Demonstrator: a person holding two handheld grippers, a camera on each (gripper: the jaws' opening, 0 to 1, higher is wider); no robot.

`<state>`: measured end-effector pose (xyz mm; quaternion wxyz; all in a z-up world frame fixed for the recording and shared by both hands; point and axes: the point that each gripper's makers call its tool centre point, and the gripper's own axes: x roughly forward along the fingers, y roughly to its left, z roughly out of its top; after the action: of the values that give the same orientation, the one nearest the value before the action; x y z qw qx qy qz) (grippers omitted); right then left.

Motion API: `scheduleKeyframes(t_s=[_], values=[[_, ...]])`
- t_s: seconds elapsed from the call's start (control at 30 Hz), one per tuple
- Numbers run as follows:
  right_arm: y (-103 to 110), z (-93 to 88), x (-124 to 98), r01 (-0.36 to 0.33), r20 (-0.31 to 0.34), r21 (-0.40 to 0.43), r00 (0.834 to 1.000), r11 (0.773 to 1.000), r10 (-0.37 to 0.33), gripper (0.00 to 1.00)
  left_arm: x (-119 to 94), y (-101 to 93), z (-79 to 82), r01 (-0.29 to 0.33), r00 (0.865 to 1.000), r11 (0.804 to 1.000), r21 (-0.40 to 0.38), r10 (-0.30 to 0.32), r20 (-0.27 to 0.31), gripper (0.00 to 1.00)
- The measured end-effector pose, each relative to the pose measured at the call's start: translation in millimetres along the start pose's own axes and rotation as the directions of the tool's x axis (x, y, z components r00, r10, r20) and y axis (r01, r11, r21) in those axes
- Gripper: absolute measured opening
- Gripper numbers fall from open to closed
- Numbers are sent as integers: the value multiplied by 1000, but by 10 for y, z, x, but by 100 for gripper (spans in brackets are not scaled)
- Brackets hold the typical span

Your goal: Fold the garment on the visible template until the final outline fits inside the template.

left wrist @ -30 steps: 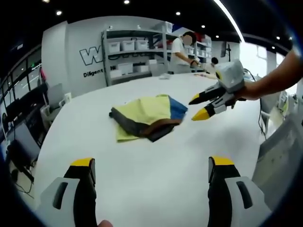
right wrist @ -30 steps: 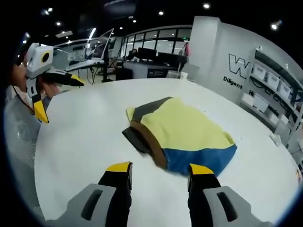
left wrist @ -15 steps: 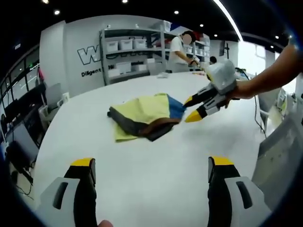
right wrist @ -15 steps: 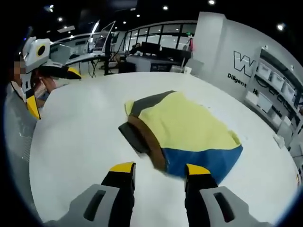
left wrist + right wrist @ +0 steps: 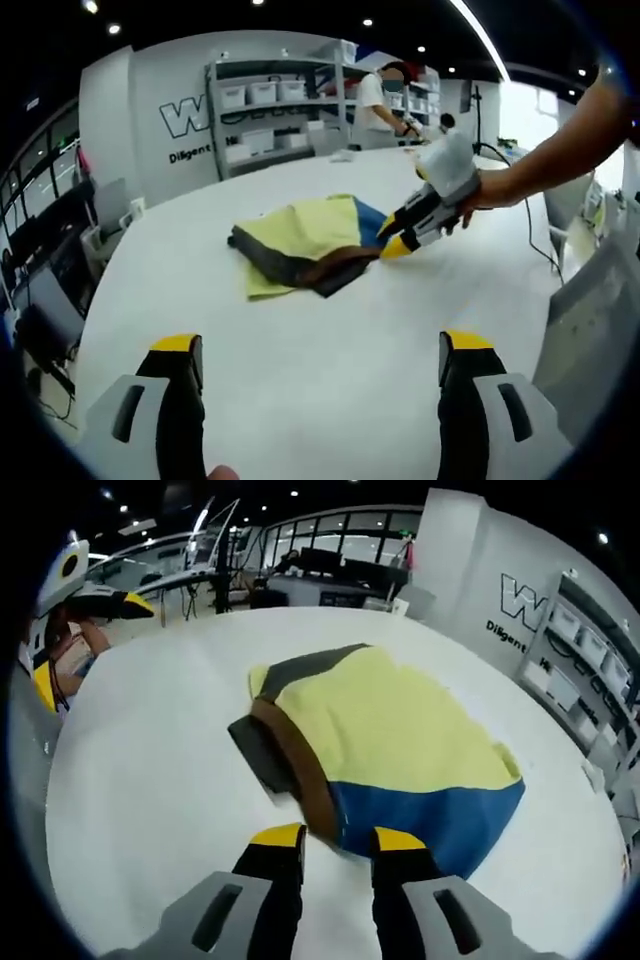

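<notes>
Right gripper [image 5: 337,837]: jaws narrowly apart, tips at the garment's blue edge, nothing clamped.
Left gripper [image 5: 317,350]: jaws wide apart, above bare table, well short of the garment.
Garment [image 5: 390,745]: folded yellow, blue, brown and grey bundle on the white table [image 5: 140,770].

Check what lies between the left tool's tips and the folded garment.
Only bare white tabletop. In the left gripper view it runs from the open left tool to the folded yellow, blue and brown garment; the right tool sits at the garment's far edge.
</notes>
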<state>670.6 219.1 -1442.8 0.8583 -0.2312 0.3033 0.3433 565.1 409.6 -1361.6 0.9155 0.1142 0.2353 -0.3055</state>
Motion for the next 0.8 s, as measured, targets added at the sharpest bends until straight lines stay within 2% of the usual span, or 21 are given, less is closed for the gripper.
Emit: scheduleKeyframes(t_s=[0.13, 0.2, 0.27, 0.3, 0.37, 0.47, 0.63, 0.8], values=[[-17, 1, 5, -5, -8, 12, 1000, 1000, 6, 16, 28, -17, -3, 10, 1000, 1000, 1, -10, -5, 94], [9, -20, 23, -26, -23, 28, 999, 999, 27, 7, 70, -41, -10, 23, 1000, 1000, 11, -23, -13, 93], [-14, -18, 4, -11, -33, -22, 999, 1000, 11, 0, 105, -48, 1, 29, 999, 999, 20, -28, -16, 93], [2, -22, -6, -12, -39, -43, 999, 999, 11, 0, 118, -49, 8, 31, 999, 999, 21, -30, -15, 93], [7, -17, -14, -26, -37, -23, 999, 999, 25, 0, 157, -57, 16, 38, 999, 999, 22, -38, -17, 93], [14, -6, -58, -33, -37, -40, 999, 999, 31, 0, 218, -77, 7, 54, 998, 998, 35, -54, -25, 92], [36, 42, -137, -47, -16, -73, 999, 996, 45, 0, 336, -95, -25, 73, 997, 996, 44, -71, -43, 90], [133, 66, -221, -78, -8, -148, 997, 986, 77, 0, 428, -137, -74, 98, 994, 993, 63, -94, -62, 88]])
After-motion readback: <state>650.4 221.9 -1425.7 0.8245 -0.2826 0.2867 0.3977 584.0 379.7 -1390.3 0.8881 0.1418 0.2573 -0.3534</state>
